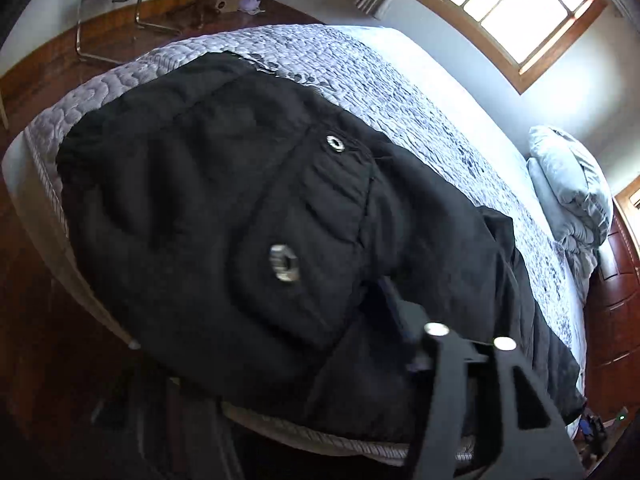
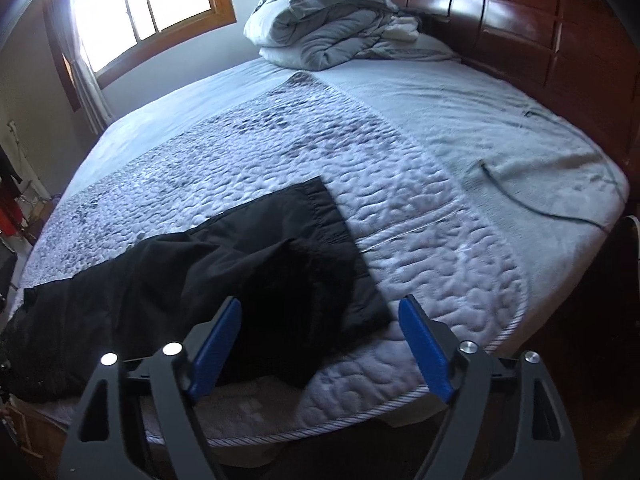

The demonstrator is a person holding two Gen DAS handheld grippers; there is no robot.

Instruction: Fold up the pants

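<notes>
While the pants lie crumpled across the bed at lower left, we judge folding barely begun — right gripper jaws gape empty; left gripper jaws we cannot tell.

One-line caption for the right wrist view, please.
Right gripper open above the hem end of black pants lying on a quilted bed, bedding pile at the wooden headboard.
</notes>
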